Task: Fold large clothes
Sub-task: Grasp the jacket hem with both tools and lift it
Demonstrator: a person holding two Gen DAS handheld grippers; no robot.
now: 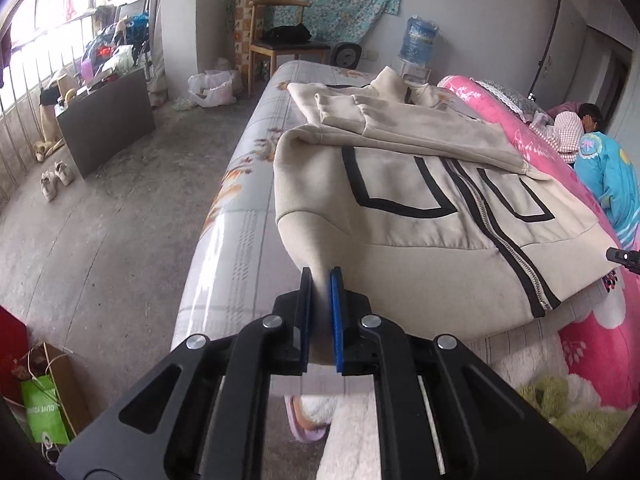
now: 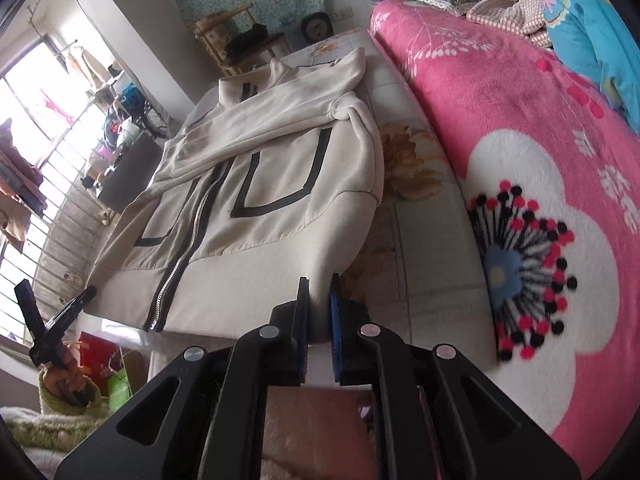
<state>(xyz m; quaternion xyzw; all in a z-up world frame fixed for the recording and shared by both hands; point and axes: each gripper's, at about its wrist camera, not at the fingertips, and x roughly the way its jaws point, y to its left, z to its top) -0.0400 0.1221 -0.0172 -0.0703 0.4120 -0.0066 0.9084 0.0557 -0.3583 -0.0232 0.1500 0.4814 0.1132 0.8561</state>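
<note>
Left wrist view: left gripper [image 1: 321, 276] pinches jacket [image 1: 420, 232] hem.

Each fisheye sat just behind its own gripper's fingers, angled down and close over the bed's near edge, the left view looking from the cream jacket [image 1: 420, 216] hem's left corner, the right from its right corner, both sharing that jacket [image 2: 256, 208] and the pink blanket [image 2: 500, 128].

Both grippers point down at a slant. The left gripper [image 1: 321, 280] is pinched tight on the jacket's [image 1: 420, 240] bottom corner. The right gripper [image 2: 320, 282] is pinched tight on the other bottom corner.
</note>
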